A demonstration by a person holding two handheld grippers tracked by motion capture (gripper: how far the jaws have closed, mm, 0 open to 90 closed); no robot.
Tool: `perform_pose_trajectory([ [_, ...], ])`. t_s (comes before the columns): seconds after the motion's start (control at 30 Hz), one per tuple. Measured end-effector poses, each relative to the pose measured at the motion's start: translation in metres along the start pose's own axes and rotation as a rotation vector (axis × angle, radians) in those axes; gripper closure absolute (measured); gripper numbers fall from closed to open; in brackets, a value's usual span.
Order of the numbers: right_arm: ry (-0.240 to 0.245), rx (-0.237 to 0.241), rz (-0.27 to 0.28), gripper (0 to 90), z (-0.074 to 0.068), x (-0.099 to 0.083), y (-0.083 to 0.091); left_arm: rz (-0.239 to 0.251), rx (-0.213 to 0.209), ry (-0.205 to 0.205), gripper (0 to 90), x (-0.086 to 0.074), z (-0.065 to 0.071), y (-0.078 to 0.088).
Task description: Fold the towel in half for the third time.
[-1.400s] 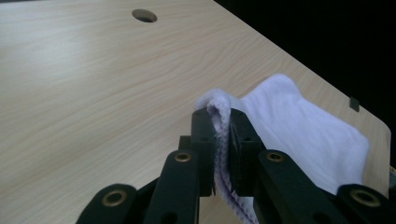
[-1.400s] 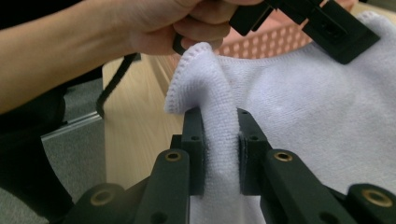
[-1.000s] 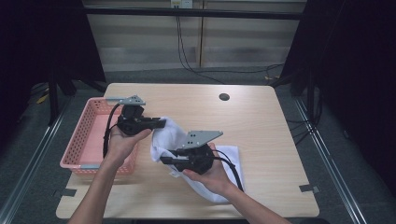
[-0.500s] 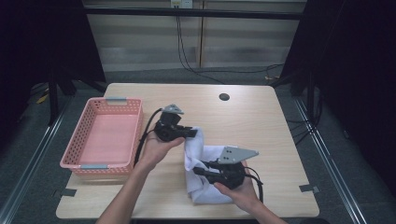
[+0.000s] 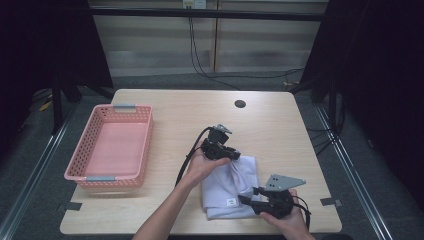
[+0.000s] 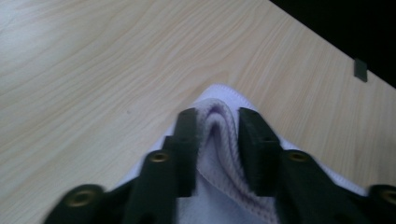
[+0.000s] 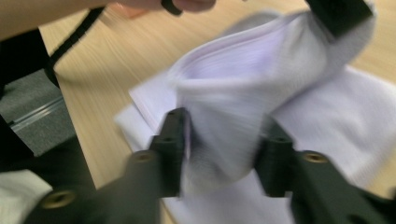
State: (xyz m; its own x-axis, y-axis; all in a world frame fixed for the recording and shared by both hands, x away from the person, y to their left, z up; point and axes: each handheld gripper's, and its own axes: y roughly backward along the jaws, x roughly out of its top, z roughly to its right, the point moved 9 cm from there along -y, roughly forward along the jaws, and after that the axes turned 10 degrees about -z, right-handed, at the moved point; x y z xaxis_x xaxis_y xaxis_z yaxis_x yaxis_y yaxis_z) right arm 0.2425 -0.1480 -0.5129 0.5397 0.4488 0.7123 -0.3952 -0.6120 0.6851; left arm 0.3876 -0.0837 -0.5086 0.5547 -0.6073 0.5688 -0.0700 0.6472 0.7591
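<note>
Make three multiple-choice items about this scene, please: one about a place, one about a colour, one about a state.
1. Where does the white cloth lie?
A. in the basket
B. on the table, right of the basket
C. on the floor

2. What colour is the basket?
A. pink
B. blue
C. green

3. How is the cloth at the left gripper?
A. rolled into a ball far from it
B. hanging over the table edge
C. a fold stands between its two jaws

Answers: 1 B, the high view shows it on the table beside the basket; 2 A, its mesh walls are pink; 3 C, the left gripper view shows the fold there.
</note>
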Motion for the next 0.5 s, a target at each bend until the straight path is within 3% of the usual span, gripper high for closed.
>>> perform_pose_trajectory([
  [0.1, -0.036, -0.040, -0.017, 41.2, 0.008, -0.015, 0.013, 0.059, -0.015, 0.001, 47.8, 0.004, 0.002, 0.009],
  [0.27, -0.086, -0.058, 0.041, 34.5, 0.020, -0.008, 0.035, 0.141, 0.015, -0.010, 42.2, 0.000, 0.003, 0.040],
  [0.33, -0.092, -0.083, 0.079, 33.4, 0.029, 0.003, 0.042, 0.129, 0.027, -0.012, 44.5, -0.011, 0.004, 0.050],
  [0.37, -0.087, -0.086, 0.082, 33.4, 0.035, 0.009, 0.043, 0.115, 0.039, -0.022, 49.8, -0.019, 0.005, 0.053],
  [0.5, -0.100, -0.113, 0.061, 36.5, 0.066, 0.032, 0.024, 0.033, 0.006, -0.075, 60.3, -0.058, 0.021, 0.055],
])
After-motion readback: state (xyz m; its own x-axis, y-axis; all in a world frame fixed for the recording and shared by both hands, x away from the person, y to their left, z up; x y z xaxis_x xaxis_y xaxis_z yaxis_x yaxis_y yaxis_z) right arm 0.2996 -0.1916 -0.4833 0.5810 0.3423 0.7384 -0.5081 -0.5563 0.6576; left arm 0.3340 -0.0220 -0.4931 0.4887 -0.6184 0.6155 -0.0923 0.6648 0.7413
